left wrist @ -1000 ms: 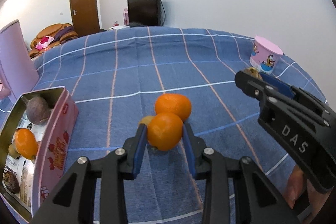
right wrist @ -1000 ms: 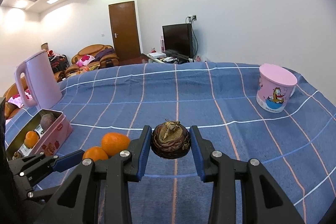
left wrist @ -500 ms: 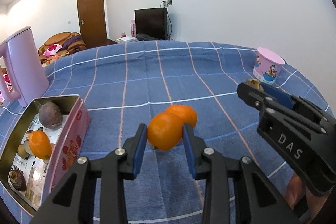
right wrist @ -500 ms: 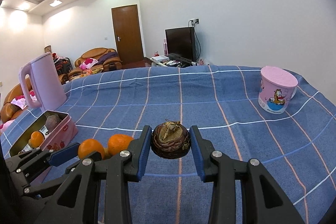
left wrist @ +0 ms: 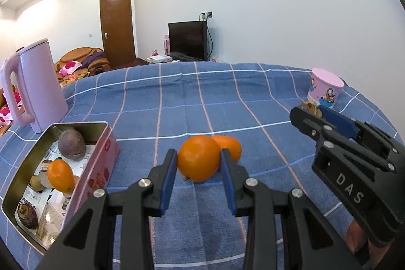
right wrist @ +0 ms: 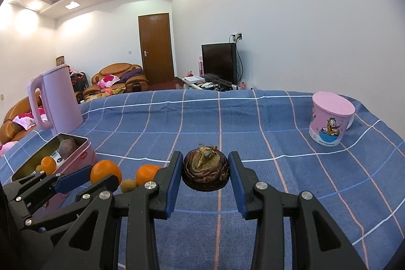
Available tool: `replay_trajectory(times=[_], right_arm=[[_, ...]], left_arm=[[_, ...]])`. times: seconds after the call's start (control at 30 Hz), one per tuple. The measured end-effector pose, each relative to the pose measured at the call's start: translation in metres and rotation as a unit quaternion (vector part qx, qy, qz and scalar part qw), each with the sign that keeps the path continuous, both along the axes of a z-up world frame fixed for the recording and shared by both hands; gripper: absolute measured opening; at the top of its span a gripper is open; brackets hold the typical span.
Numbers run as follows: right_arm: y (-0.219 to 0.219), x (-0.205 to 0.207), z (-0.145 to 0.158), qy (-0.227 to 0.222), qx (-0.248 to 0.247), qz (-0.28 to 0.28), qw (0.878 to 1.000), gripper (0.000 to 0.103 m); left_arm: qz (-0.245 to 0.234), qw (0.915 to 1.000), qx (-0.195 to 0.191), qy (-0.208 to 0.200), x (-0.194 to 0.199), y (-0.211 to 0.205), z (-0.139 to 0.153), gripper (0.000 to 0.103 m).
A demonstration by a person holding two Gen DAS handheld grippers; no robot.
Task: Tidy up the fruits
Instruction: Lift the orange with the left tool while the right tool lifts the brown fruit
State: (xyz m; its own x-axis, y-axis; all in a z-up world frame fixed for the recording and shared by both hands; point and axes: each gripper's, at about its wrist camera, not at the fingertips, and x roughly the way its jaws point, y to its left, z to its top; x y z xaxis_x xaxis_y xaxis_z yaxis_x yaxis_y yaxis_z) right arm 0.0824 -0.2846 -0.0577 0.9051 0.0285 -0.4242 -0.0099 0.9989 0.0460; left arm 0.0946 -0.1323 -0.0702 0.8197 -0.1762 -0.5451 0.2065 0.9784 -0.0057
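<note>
My left gripper [left wrist: 198, 166] is shut on an orange [left wrist: 198, 161] and holds it above the blue checked cloth. A second orange [left wrist: 229, 146] lies on the cloth just behind it. The open pink tin [left wrist: 101, 166] sits at the left with several fruits inside. My right gripper [right wrist: 205, 170] is shut on a dark brown mangosteen [right wrist: 205, 171]. In the right wrist view the left gripper [right wrist: 83, 181] shows at lower left with its orange [right wrist: 105, 171], the second orange [right wrist: 148, 172], a small kiwi [right wrist: 127, 184] and the tin [right wrist: 83, 156].
A pink kettle [left wrist: 33, 87] stands at the far left behind the tin. A pink cartoon cup [left wrist: 325, 90] stands at the far right near the table edge. The right gripper's body [left wrist: 354, 163] fills the right side of the left wrist view.
My left gripper has lifted the orange off the cloth and drawn back, so the tin and kettle show more. The right gripper still holds the mangosteen, raised slightly.
</note>
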Motion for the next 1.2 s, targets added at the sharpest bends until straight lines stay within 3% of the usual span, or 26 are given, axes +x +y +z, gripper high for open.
replay_trajectory(times=[1.2], right_arm=[[0.008, -0.032, 0.008, -0.062, -0.020, 0.002, 0.998, 0.039]], left_arm=[[0.026, 0.9966, 0.005, -0.078, -0.027, 0.007, 0.013, 0.036]])
